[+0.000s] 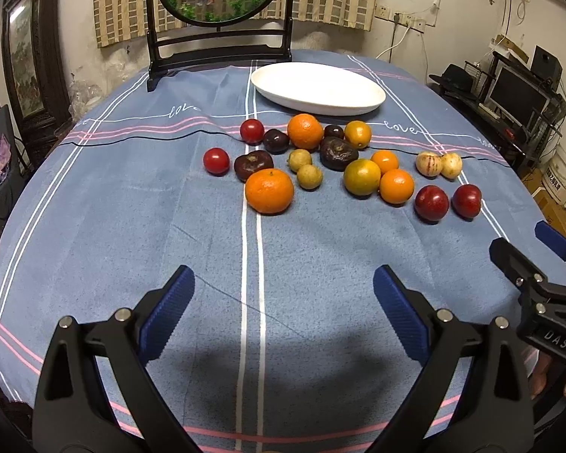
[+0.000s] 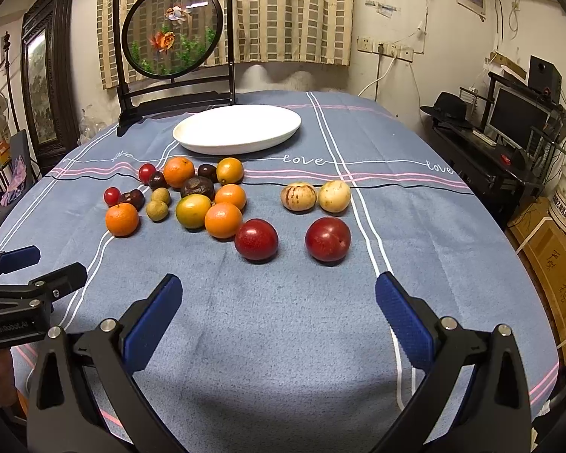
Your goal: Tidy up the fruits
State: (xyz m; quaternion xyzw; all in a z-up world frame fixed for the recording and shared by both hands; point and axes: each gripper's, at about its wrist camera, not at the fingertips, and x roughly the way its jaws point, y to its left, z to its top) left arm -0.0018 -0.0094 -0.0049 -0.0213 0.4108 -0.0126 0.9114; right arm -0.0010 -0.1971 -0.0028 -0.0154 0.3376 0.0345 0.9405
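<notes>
On blue tablecloth (image 1: pixel 132 207), scattered fruits (image 1: pixel 269 190), white plate (image 1: pixel 317 87), both grippers' fingers (image 1: pixel 169 309) spread, empty.

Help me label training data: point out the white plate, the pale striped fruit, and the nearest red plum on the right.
white plate (image 2: pixel 207 143): right wrist view, on its near rim.
pale striped fruit (image 2: pixel 298 196): right wrist view, middle of its striped skin.
red plum (image 2: pixel 327 239): right wrist view, middle of its front face.

A blue tablecloth (image 2: pixel 283 321) striped white and pink. At twelve o'clock, a plain white plate (image 2: pixel 237 128). Orange mandarins (image 1: pixel 269 191), dark red plums (image 2: pixel 256 240), purple-brown fruits (image 1: pixel 337 153).
</notes>
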